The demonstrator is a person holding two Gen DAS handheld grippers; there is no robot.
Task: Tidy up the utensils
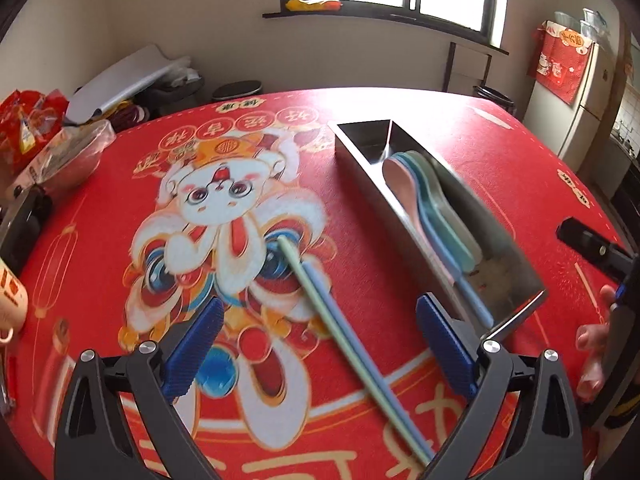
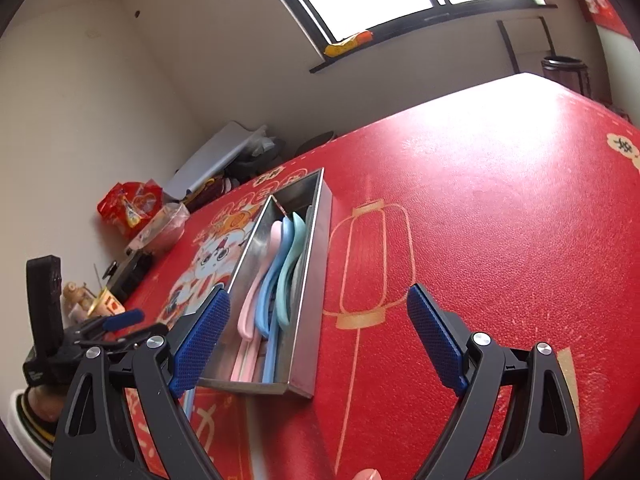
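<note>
between left claw [image 1: 318, 354] pads, chopsticks [image 1: 320, 300], tray [image 1: 516, 276] beside

Bare mat [image 2: 500, 240] right of steel tray [image 2: 316, 248].

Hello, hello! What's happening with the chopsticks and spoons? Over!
Left tool open over two chopsticks on the table. Right tool open, empty. Spoons in metal tray. Nothing blocking.
</note>
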